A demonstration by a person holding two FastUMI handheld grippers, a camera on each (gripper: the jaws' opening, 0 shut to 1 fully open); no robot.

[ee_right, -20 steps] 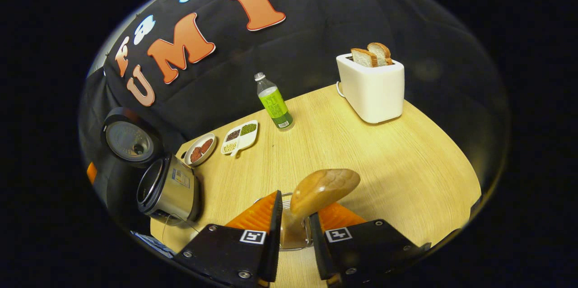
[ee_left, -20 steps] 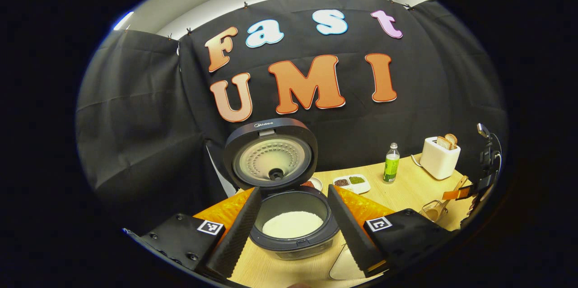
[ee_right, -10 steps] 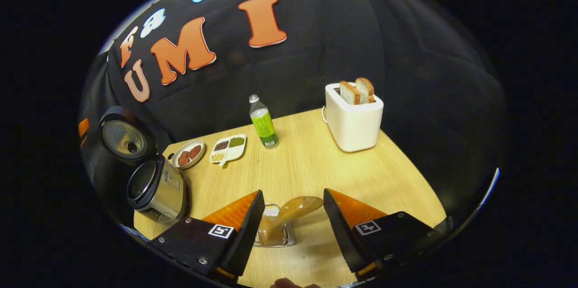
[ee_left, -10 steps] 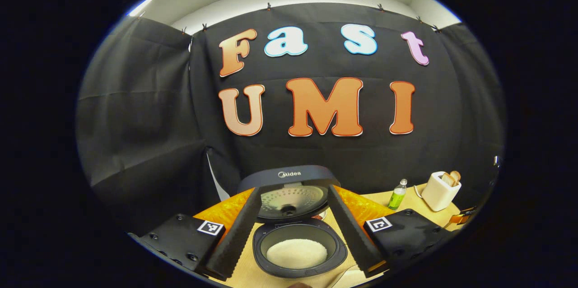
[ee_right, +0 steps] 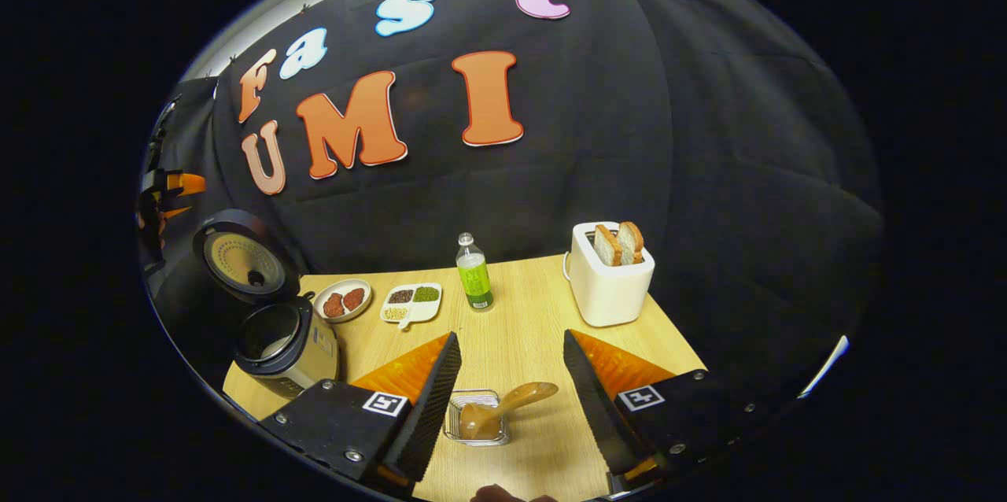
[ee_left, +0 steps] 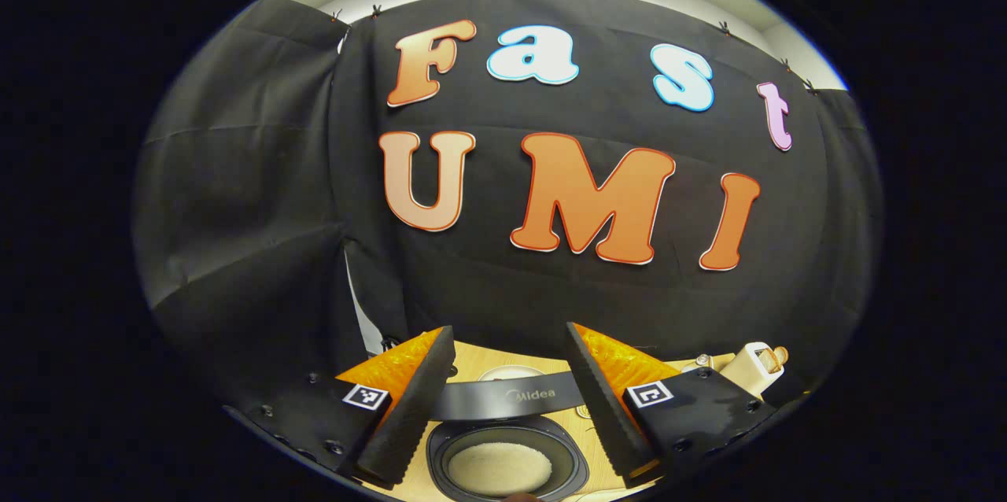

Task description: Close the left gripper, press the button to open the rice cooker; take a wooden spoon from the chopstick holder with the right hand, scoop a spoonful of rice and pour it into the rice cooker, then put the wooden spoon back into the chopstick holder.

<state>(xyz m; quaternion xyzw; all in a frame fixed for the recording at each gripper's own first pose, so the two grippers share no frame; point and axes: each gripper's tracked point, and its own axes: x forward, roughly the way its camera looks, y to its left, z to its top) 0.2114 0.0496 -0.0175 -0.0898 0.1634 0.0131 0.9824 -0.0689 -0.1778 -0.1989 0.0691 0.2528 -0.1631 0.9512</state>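
1. Bench: a pale wood-grain surface across the lower middle of the right gripper view; it carries every item below.
2. Rice cooker: stands at lower left of the right gripper view, lid raised. In the left gripper view its open pot sits at the bottom centre with white rice inside. It appears heavy and rigid, and calls for no further handling.
3. Toaster: right of centre, with two bread slices; well apart from the task items.
4. Left claw: released, its two fingers spread wide and empty, raised above the cooker and aimed mostly at the booth wall.
5. Right claw: released and empty, fingers apart, poised above and on either side of the holder, touching nothing.
6. Chopstick holder: a small wire basket at bottom centre of the right gripper view; probably light and easily tipped.
7. Wooden spoon: rests in the holder, its bowl slanting up to the right. Likely light, stiff and smooth; the handle offers the surest grip.
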